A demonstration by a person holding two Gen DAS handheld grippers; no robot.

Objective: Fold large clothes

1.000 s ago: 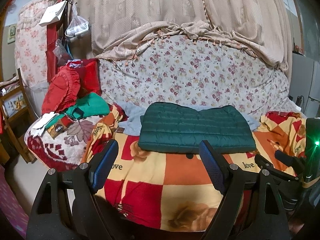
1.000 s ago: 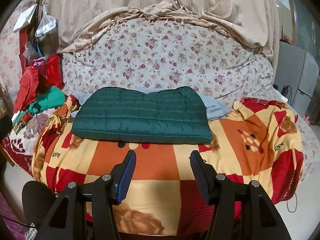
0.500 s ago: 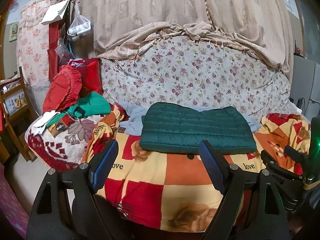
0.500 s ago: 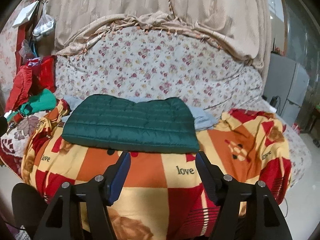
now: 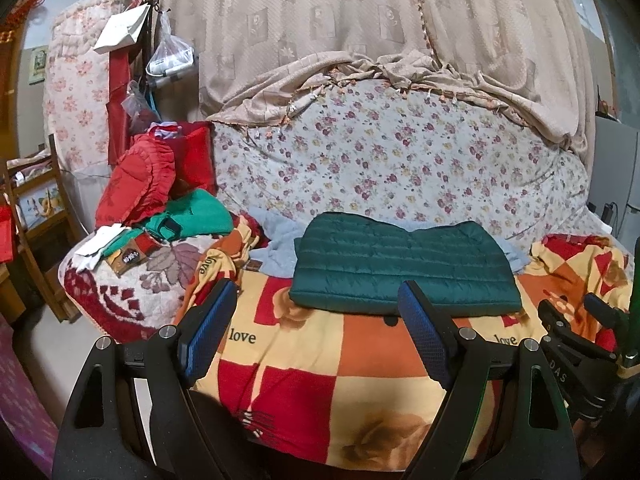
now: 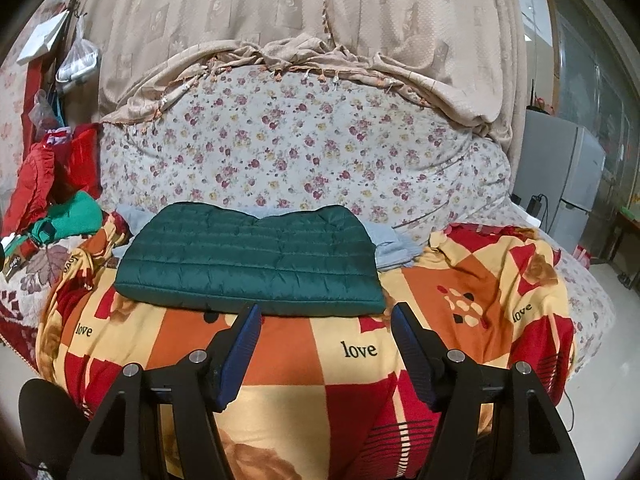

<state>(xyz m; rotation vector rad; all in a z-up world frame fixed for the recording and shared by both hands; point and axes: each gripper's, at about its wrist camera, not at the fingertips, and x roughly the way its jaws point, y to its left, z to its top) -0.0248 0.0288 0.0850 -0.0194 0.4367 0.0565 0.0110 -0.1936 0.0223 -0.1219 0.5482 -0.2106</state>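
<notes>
Both wrist views face bed, sharing folded green jacket point(image 5: 404, 268), near

Bed point(image 6: 304, 364) under a red, orange and yellow patchwork blanket point(image 6: 480, 292)

A folded dark-green quilted jacket point(image 6: 252, 260) lies flat on it, over what seems a pale-blue garment point(image 6: 386, 246).

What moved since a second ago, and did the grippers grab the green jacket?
No grab. The right gripper backed a little away from the bed and turned slightly right; the left gripper barely shifted. Both stayed open and empty. The folded green jacket stayed flat on the patterned blanket, untouched.
</notes>
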